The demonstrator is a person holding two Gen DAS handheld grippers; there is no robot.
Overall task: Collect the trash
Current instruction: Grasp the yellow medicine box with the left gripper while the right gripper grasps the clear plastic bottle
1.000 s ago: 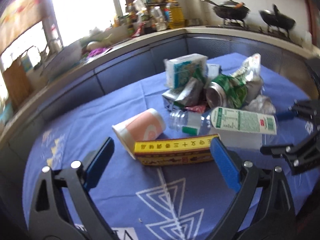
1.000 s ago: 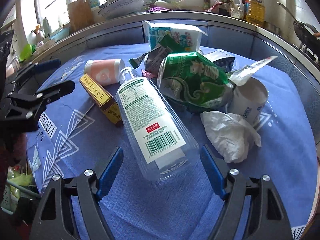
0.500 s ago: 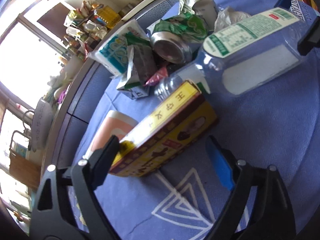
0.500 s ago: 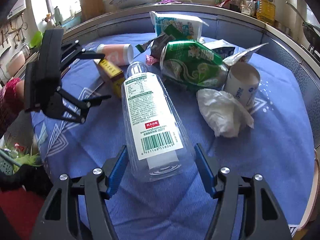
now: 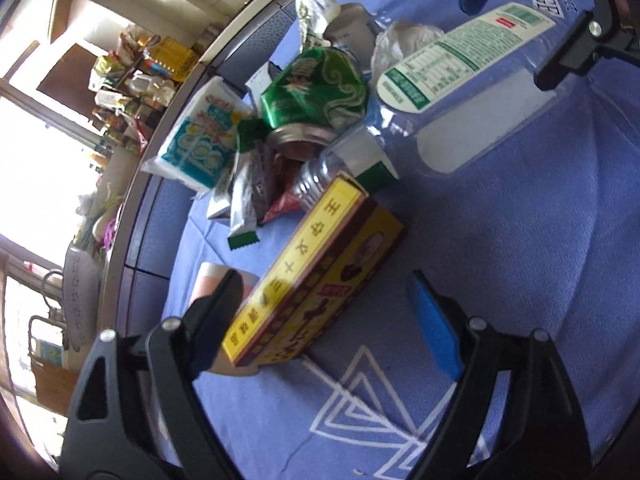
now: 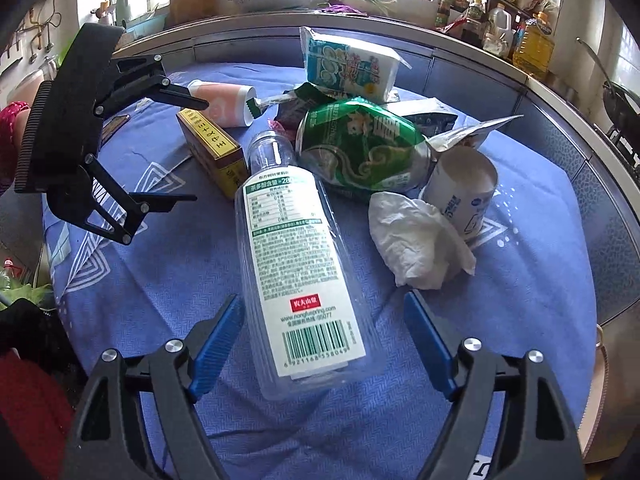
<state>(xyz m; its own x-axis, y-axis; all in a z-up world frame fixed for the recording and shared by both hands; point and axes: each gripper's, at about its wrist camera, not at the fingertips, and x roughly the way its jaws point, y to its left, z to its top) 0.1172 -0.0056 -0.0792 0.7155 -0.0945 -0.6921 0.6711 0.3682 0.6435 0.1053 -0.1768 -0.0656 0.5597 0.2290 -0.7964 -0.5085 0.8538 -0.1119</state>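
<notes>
Trash lies piled on a blue cloth [image 5: 500, 264]. My left gripper [image 5: 332, 312] is open, its jaws on either side of the near end of a yellow box [image 5: 316, 276]; the box also shows in the right wrist view [image 6: 212, 148]. A pink paper cup [image 6: 224, 104] lies behind the box. My right gripper [image 6: 324, 336] is open, its jaws on either side of the base of a clear plastic bottle [image 6: 300, 256], which lies flat. The bottle also shows in the left wrist view [image 5: 460, 92]. A crushed green can [image 6: 360, 148], a white tissue [image 6: 416, 236] and a white cup [image 6: 464, 192] lie beyond.
A tissue pack [image 6: 352, 64] and torn wrappers [image 5: 248, 196] sit at the back of the pile. A counter [image 6: 400, 28] with a bowl, bottles and oil jugs curves behind the table. Woks stand on a stove at the far right.
My left gripper has rolled and moved in around the yellow box. My right gripper has moved forward so its jaws flank the bottle's base. Nothing has been gripped.
</notes>
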